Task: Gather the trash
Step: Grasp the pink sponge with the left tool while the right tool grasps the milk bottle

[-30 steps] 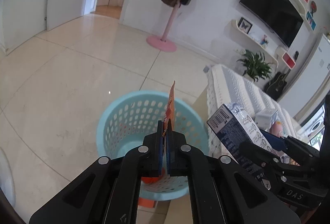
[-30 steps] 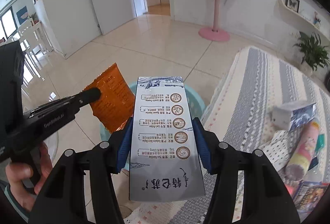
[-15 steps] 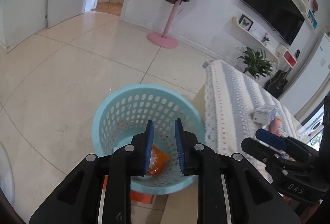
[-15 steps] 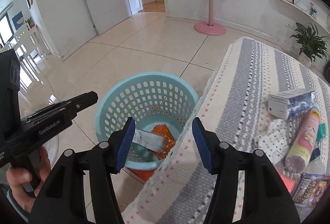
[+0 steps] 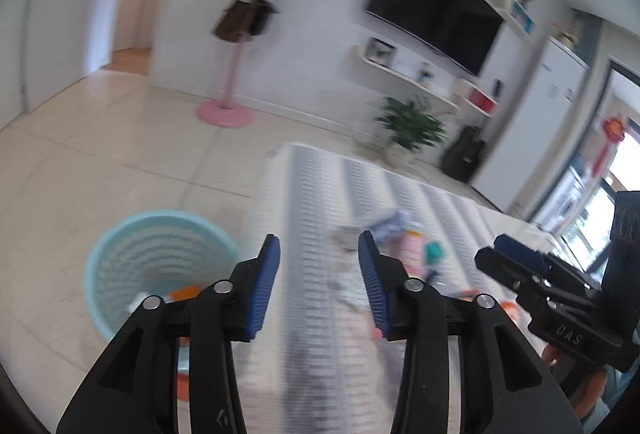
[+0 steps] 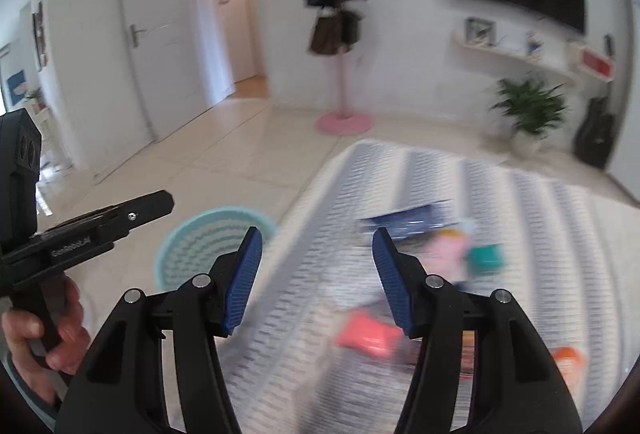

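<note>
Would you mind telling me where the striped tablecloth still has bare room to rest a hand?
The striped tablecloth is bare along its far end toward the plant, and down the edge beside the blue basket. It is crowded at the near right, around the pink tube, teal item and red wrapper.

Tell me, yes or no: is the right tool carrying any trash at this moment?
No. In the right wrist view the right tool stands open with nothing between its blue pads, only the striped tablecloth beyond.
</note>
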Demonstrator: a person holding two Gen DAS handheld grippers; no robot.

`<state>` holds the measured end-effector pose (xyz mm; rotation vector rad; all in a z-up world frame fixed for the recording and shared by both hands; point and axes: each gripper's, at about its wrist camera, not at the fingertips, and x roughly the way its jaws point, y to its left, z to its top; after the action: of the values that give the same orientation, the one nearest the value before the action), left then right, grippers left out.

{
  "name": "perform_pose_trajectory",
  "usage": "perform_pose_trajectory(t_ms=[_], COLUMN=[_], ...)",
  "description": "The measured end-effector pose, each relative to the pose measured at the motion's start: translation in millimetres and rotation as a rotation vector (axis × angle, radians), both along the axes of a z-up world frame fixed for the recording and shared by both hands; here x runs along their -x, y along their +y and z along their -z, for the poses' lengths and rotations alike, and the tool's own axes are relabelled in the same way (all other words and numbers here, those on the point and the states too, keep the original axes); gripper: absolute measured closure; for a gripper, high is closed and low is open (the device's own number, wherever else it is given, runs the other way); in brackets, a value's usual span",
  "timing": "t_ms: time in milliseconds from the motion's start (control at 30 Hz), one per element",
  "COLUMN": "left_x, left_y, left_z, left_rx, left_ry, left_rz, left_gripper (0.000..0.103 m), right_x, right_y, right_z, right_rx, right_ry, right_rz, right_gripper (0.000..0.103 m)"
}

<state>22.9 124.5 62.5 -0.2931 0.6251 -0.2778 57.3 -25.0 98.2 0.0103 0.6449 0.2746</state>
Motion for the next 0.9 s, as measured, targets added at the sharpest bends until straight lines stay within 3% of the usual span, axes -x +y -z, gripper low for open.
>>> perform_pose_trajectory(t_ms=[100,233,467,567,667,900], left_x=[-4,-12,-35,-44,-48,-58], left_y=[-47,-96,-138,-143,-147,-159], left_z=[4,27,96,118,130,145], left_rx=[-0.015,-0.035,-0.116,-0.14,-0.161,-0.168], left_ry=[0.03,0.103,0.23,0.26,0.266,0.313], left_rz=[0.08,0.144,0.156,0.165,0.18,0.197], left_gripper=[0.063,0.048,0.048,0.046,0.036,0.036], right_x=[20,43,46,35,24,3], right_y=[-40,-89,-161,-170,-169,-160], right_z=[-9,-4,47,67,86,111], right_rx=[0.052,0.086,0.028,0.046,0.06,0.07], right_ry=[-0.041,-0.047,0.1,0.15,0.202,0.265], right_rz=[0.068,0.153,0.276,0.285,0.275,0.254], right_gripper=[0.049,0.049,0.049,0.049,0.049,0.049])
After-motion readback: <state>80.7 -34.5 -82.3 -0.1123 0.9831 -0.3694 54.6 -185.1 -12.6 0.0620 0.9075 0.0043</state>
